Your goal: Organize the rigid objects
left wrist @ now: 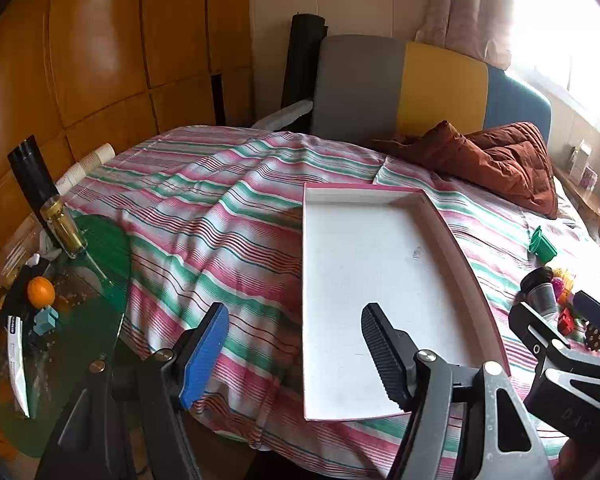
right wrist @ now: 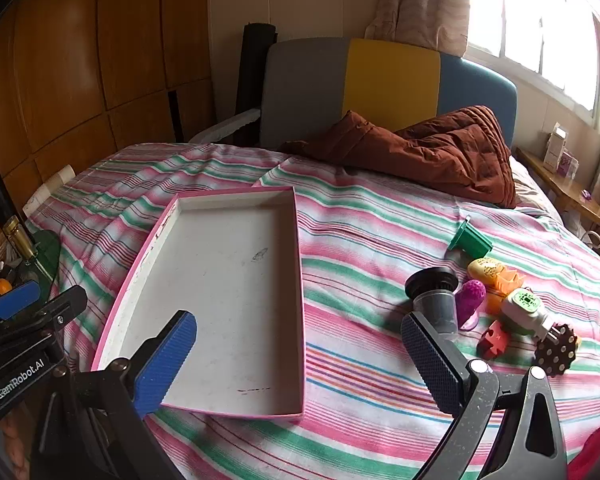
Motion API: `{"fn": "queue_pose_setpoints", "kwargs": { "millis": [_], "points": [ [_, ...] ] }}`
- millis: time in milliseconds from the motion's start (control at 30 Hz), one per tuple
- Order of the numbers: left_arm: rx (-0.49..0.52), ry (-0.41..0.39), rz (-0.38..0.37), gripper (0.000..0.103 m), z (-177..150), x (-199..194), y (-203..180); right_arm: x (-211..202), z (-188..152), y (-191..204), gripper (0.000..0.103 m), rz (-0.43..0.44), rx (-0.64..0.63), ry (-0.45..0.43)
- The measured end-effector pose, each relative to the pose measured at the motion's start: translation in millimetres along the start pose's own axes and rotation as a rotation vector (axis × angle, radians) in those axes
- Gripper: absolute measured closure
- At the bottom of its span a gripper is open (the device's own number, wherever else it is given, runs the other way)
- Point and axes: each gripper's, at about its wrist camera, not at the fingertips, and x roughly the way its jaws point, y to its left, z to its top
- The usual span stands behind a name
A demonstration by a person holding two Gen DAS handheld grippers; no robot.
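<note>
A shallow white tray with a pink rim (right wrist: 220, 280) lies empty on the striped bedspread. To its right sits a cluster of small toys: a green piece (right wrist: 470, 240), a black cup-like part (right wrist: 434, 292), a purple one (right wrist: 471, 300), a yellow one (right wrist: 486, 270), a red one (right wrist: 494, 344) and a brown dotted one (right wrist: 556, 350). My right gripper (right wrist: 300, 364) hovers open above the tray's near right corner, holding nothing. My left gripper (left wrist: 294, 356) is open over the near left edge of the tray (left wrist: 360, 280), also holding nothing. The black cup-like part (left wrist: 540, 290) shows at the far right.
A brown quilted cover (right wrist: 420, 148) lies bunched near the headboard. Left of the bed stands a green glass side table (left wrist: 100, 248) with a bottle (left wrist: 62, 228), an orange (left wrist: 41, 292) and clutter. Stacked paper cups (left wrist: 88, 168) lie at the bed's left edge.
</note>
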Motion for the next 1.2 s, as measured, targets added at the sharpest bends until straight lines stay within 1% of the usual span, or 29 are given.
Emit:
{"fn": "queue_pose_setpoints", "kwargs": {
  "millis": [267,467,600,700,833,867,967,1033,1100,1133,1200],
  "points": [
    [0.007,-0.003,-0.006,0.033,1.2,1.0,-4.2,2.3,5.3,-14.8,0.0,-0.002,0.014,0.002],
    [0.044,-0.011,0.002,0.033,1.4,1.2,-13.9,4.8,8.3,-39.4,0.0,-0.025,0.049,0.009],
    [0.063,-0.016,-0.025,0.033,3.2,1.4,-20.2,3.9,10.9,-65.5,0.0,-0.028,0.082,0.014],
    [0.09,-0.019,-0.048,0.033,6.1,1.9,-28.9,0.8,14.0,-94.1,0.0,-0.015,0.116,0.009],
    [0.127,-0.015,-0.141,0.033,12.1,2.2,-43.6,-6.1,16.9,-137.5,0.0,0.004,0.171,-0.011],
    [0.133,-0.014,-0.174,0.033,14.3,1.5,-48.1,-8.9,17.0,-149.9,0.0,0.004,0.184,-0.024],
    [0.14,-0.014,-0.26,0.033,21.3,-0.9,-64.1,-16.2,14.7,-192.9,0.0,-0.035,0.23,-0.059],
    [0.161,-0.007,-0.31,0.033,24.5,-1.2,-78.5,-17.1,10.7,-217.5,0.0,-0.057,0.264,-0.06],
    [0.202,0.015,-0.362,0.033,26.1,0.5,-99.5,-17.4,3.6,-241.5,0.0,-0.067,0.322,-0.065],
    [0.215,0.029,-0.373,0.033,26.1,2.3,-106.9,-17.0,1.1,-250.0,0.0,-0.068,0.347,-0.069],
    [0.238,0.078,-0.415,0.033,25.8,6.7,-127.0,-14.4,-5.7,-270.0,0.0,-0.074,0.433,-0.056]
  ]
}}
